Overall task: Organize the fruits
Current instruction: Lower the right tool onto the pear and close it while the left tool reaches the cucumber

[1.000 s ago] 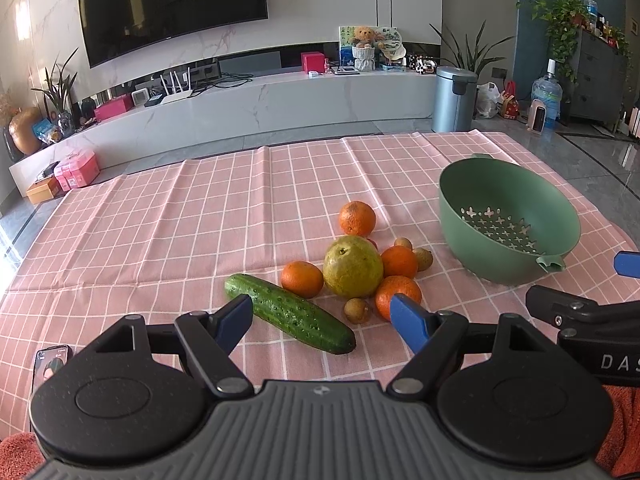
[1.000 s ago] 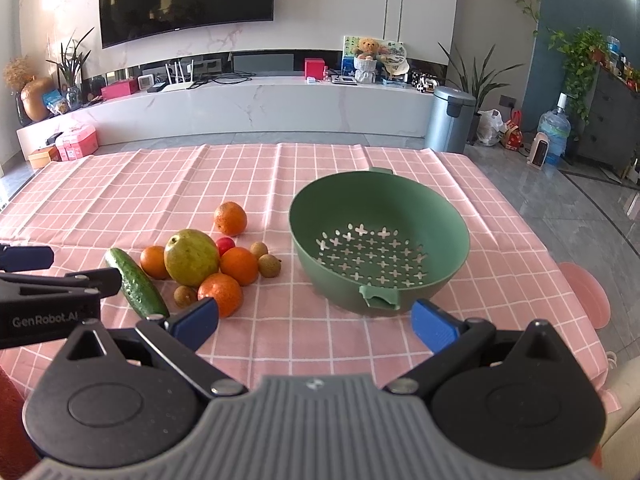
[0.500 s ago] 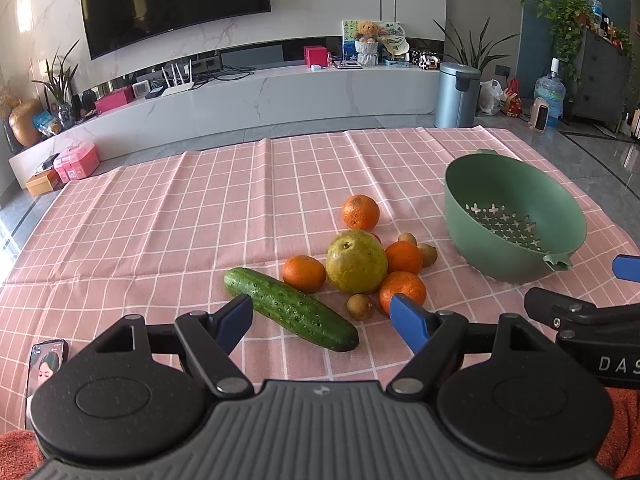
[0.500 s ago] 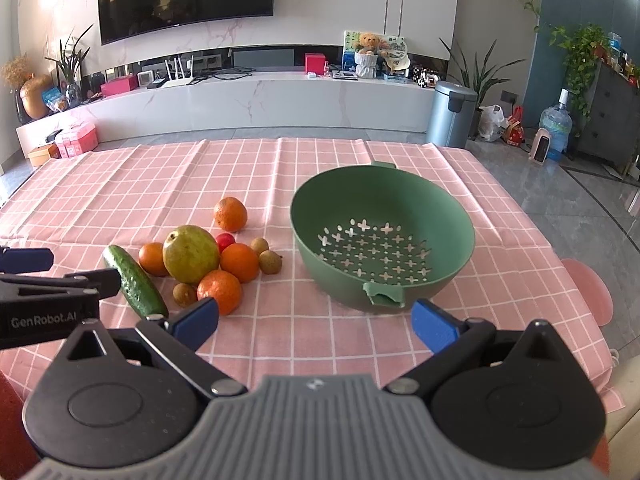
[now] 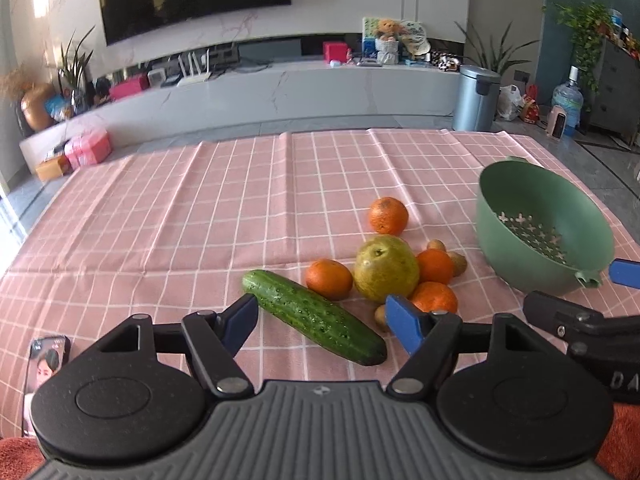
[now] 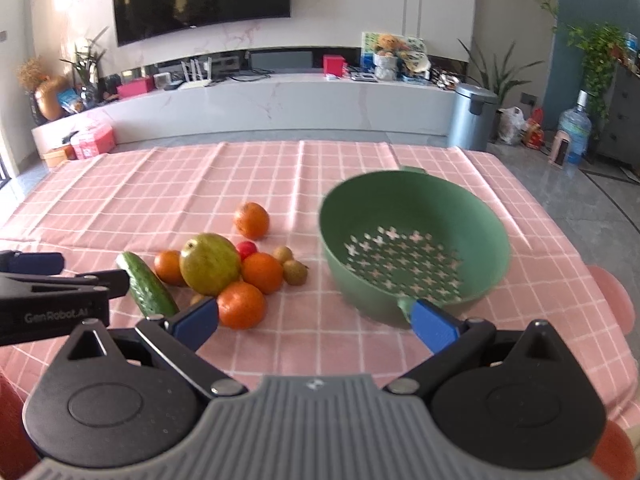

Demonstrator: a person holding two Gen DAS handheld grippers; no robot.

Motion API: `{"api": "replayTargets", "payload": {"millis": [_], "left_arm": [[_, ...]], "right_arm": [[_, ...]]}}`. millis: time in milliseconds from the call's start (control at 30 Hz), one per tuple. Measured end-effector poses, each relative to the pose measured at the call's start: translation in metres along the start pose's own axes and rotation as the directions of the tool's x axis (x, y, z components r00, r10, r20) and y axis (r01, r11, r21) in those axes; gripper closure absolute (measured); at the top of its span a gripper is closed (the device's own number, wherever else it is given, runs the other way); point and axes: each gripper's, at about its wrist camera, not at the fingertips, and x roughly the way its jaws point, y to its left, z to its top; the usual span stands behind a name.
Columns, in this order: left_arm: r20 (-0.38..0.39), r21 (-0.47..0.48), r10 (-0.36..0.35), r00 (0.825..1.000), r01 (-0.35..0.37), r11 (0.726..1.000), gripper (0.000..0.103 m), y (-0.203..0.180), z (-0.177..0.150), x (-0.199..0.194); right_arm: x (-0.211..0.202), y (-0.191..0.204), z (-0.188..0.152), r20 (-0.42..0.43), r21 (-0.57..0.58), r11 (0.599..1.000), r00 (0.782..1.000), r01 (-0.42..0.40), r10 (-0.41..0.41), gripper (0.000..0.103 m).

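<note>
A pile of fruit lies mid-table: a yellow-green pear (image 5: 386,268) (image 6: 209,263), several oranges (image 5: 388,216) (image 6: 241,305), small brown fruits (image 6: 295,272), a red one (image 6: 246,249) and a cucumber (image 5: 314,317) (image 6: 147,289). An empty green colander (image 5: 544,232) (image 6: 414,246) stands to their right. My left gripper (image 5: 322,324) is open and empty, low over the cucumber's near end. My right gripper (image 6: 316,322) is open and empty, just in front of the colander and the nearest orange.
The pink checked tablecloth (image 5: 200,216) covers the table. A phone (image 5: 44,364) lies at the near left edge. A pink stool (image 6: 612,300) stands by the right table edge. Beyond the table are a TV console and a bin (image 6: 472,120).
Both grippers have moved forward toward the fruit and colander, which now look larger. The left gripper now reaches the cucumber. Both stay open.
</note>
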Motion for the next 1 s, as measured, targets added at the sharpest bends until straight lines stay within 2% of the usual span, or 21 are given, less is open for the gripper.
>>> {"api": "replayTargets", "payload": {"millis": [133, 200, 267, 367, 500, 600, 633, 733, 900, 967, 1000], "left_arm": [[-0.03, -0.019, -0.038, 0.999, 0.037, 0.999, 0.029, 0.008, 0.003, 0.012], [-0.036, -0.028, -0.019, 0.999, 0.018, 0.999, 0.032, 0.01, 0.006, 0.018], [-0.051, -0.04, -0.007, 0.999, 0.005, 0.999, 0.035, 0.014, 0.008, 0.025], [-0.075, -0.072, 0.01, 0.997, -0.016, 0.997, 0.039, 0.021, 0.011, 0.035], [-0.108, -0.121, 0.016, 0.994, -0.029, 0.992, 0.052, 0.031, 0.012, 0.047], [-0.149, -0.192, -0.032, 0.988, 0.002, 0.981, 0.066, 0.041, 0.012, 0.056], [-0.155, -0.227, -0.054, 0.986, 0.018, 0.974, 0.068, 0.046, 0.012, 0.058], [-0.154, -0.305, -0.084, 0.984, 0.034, 0.952, 0.071, 0.058, 0.008, 0.063], [-0.165, -0.309, -0.088, 0.982, 0.033, 0.95, 0.071, 0.061, 0.005, 0.068], [-0.14, -0.329, -0.108, 0.984, 0.057, 0.943, 0.069, 0.06, 0.006, 0.067], [-0.141, -0.329, -0.117, 0.983, 0.065, 0.942, 0.064, 0.059, 0.007, 0.068]], "right_arm": [[0.01, 0.006, 0.002, 0.025, -0.028, 0.998, 0.998, -0.057, 0.058, 0.009], [0.02, 0.013, 0.005, 0.011, -0.054, 0.995, 0.997, -0.08, 0.081, 0.018], [0.031, 0.018, 0.008, -0.006, -0.072, 0.992, 0.995, -0.103, 0.102, 0.02], [0.047, 0.025, 0.011, -0.022, -0.096, 0.987, 0.992, -0.128, 0.127, 0.033], [0.063, 0.035, 0.016, -0.035, -0.117, 0.98, 0.986, -0.164, 0.161, 0.035], [0.076, 0.043, 0.019, -0.048, -0.141, 0.969, 0.979, -0.204, 0.199, 0.038], [0.079, 0.045, 0.02, -0.051, -0.149, 0.965, 0.976, -0.216, 0.211, 0.038], [0.087, 0.054, 0.022, -0.057, -0.187, 0.952, 0.97, -0.244, 0.237, 0.038], [0.097, 0.068, 0.021, -0.073, -0.234, 0.932, 0.961, -0.277, 0.267, 0.038], [0.104, 0.071, 0.02, -0.078, -0.25, 0.93, 0.963, -0.269, 0.257, 0.038], [0.107, 0.073, 0.02, -0.078, -0.26, 0.93, 0.966, -0.258, 0.246, 0.038]]}}
